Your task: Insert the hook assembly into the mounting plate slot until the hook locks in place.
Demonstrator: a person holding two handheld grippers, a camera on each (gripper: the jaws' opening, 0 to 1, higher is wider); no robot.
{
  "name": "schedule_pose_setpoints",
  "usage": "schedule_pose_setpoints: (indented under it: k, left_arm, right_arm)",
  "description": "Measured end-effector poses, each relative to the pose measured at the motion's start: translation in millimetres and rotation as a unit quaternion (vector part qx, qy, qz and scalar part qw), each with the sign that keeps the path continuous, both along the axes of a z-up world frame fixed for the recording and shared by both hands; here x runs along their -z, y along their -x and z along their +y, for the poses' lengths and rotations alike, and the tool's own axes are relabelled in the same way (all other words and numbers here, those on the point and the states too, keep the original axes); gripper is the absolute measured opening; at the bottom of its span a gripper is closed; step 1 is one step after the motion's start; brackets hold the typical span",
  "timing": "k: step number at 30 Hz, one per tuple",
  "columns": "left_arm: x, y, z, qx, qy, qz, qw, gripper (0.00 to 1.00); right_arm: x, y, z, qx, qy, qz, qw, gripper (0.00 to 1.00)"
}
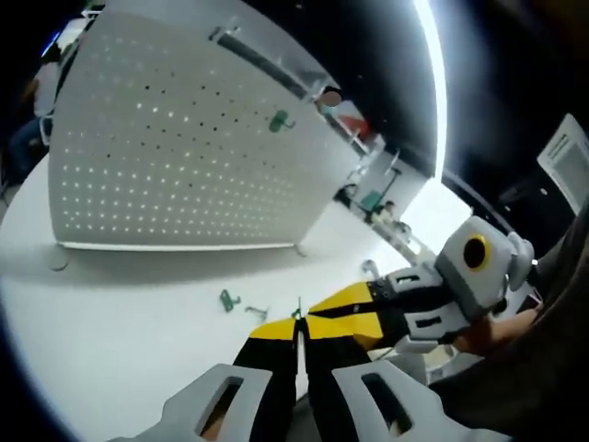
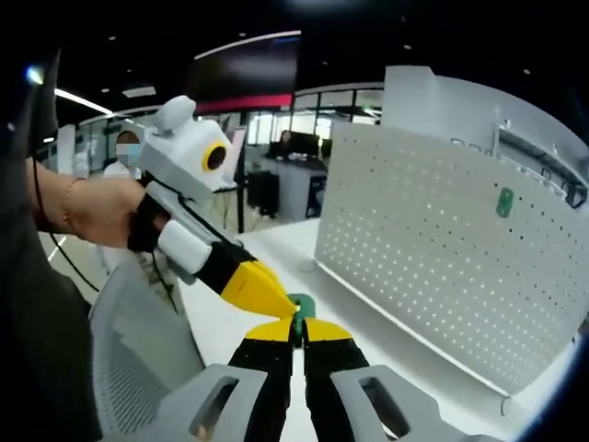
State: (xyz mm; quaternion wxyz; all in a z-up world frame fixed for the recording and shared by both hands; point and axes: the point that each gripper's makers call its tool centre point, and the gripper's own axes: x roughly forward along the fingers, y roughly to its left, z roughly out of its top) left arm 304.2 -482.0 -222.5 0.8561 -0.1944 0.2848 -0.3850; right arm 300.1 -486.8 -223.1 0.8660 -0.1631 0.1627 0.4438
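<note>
A: Which step is this?

B: Assembly in the air, I'd judge, ahead of any insertion. The right gripper (image 2: 296,333) has its jaws closed on a small green hook piece (image 2: 301,305), and the left gripper (image 2: 276,299) touches it from the left with its tips together.

A: And in the left gripper view?

B: The left gripper (image 1: 298,333) pinches a thin metal part; more hooks (image 1: 229,299) lie on the white table (image 1: 110,322).

A: Next?

B: Carry it to the pegboard (image 2: 433,249), where one green hook (image 2: 504,203) already hangs.
</note>
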Motion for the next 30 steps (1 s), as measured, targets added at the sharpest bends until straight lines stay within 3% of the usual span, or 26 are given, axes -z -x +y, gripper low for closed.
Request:
schedule_pose_setpoints:
  k: [2,13,17,18,23,24,27,30]
  left_arm:
    - [-0.2,-0.4,-0.5,0.001,0.001,0.001,1.0,0.01]
    - [0.5,-0.2,-0.7,0.004,-0.008,-0.006,0.9999,0.01]
    - [1.9,0.6,-3.1,0.014,-0.031,-0.038,0.9987,0.02]
    - [0.4,-0.5,-4.1,0.02,-0.032,-0.061,0.9974,0.02]
    - [1.8,1.7,-4.6,0.021,-0.027,-0.071,0.9969,0.03]
    - [2.0,1.4,-4.1,0.021,-0.033,-0.075,0.9964,0.05]
    - [-0.4,-9.6,6.6,-0.003,-0.072,-0.127,0.9892,0.19]
    - [-3.5,-10.6,8.7,-0.012,-0.044,-0.11,0.9929,0.37]
  right_arm:
    - [-7.2,-0.1,0.4,0.005,-0.019,-0.005,0.9998,0.01]
    - [-3.4,-0.7,0.0,0.002,-0.012,0.005,0.9999,0.0]
    - [-1.6,-1.5,-2.0,0.01,-0.016,0.018,0.9997,0.0]
    - [-1.9,-1.8,-2.5,0.011,-0.017,0.018,0.9996,0.0]
    - [-0.9,-2.8,-4.1,0.016,-0.022,0.031,0.9992,0.0]
    - [-0.3,-2.6,-4.3,0.017,-0.024,0.033,0.999,0.0]
    - [-0.8,-2.7,-4.9,0.019,-0.025,0.033,0.999,0.0]
    - [-0.8,-5.3,-8.3,0.024,-0.025,0.032,0.9989,0.0]
